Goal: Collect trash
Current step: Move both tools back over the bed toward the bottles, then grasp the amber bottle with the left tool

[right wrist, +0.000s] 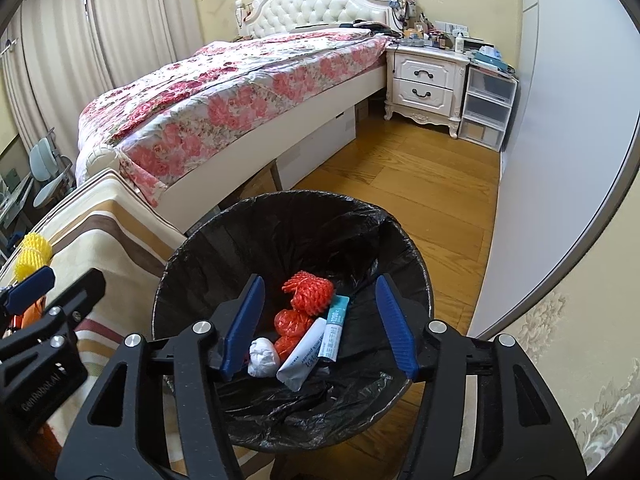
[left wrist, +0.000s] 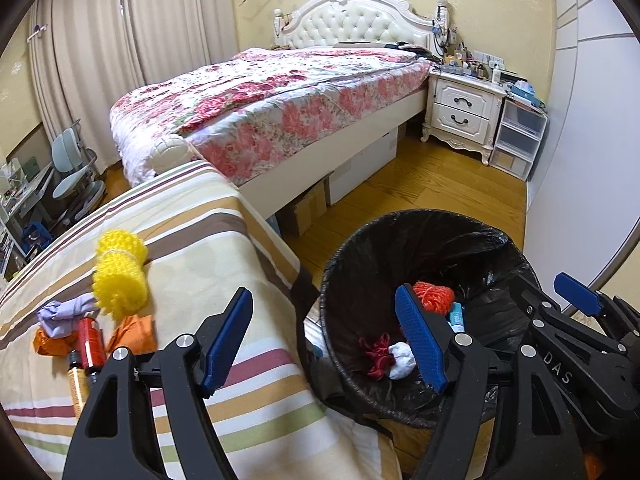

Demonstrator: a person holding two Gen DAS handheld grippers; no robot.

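The left gripper (left wrist: 324, 340) has its jaws spread wide and grasps nothing; one blue pad hangs over the striped cloth of the counter (left wrist: 208, 240), the other over the mouth of the trash bin (left wrist: 340, 280). The bin, lined with a black bag, stands on the wooden floor (left wrist: 420, 192) just beside the counter's edge, ahead and to the right of these jaws. The right gripper (right wrist: 320, 324) is also released and empty, poised directly above the bin (right wrist: 192, 280), its jaws framing the trash already inside: an orange-red net wad (right wrist: 310, 294), a second orange-red bundle (right wrist: 292, 326) below it, a crumpled white paper ball (right wrist: 263, 357), a white tube (right wrist: 304, 356) and a teal-and-white packet (right wrist: 334, 334) leaning beside the tube. From the left wrist view a dark red tangle (left wrist: 378, 354) also shows next to the paper ball.

Trash not yet collected lies on the counter, left of the left jaws: a yellow foam net (left wrist: 120, 276), a lilac crumpled wrapper (left wrist: 66, 314), orange wrappers (left wrist: 134, 332), a red bottle (left wrist: 91, 342) and a small amber vial (left wrist: 78, 380) touching one another in a loose cluster. Nothing stands between these jaws and that cluster.

Beyond the bin stretches the bed (left wrist: 260, 100) with a floral quilt; cardboard boxes (left wrist: 306, 208) are tucked under it. A white nightstand (left wrist: 460, 108) with clutter on top and clear plastic drawers (left wrist: 518, 136) stand against the far wall.
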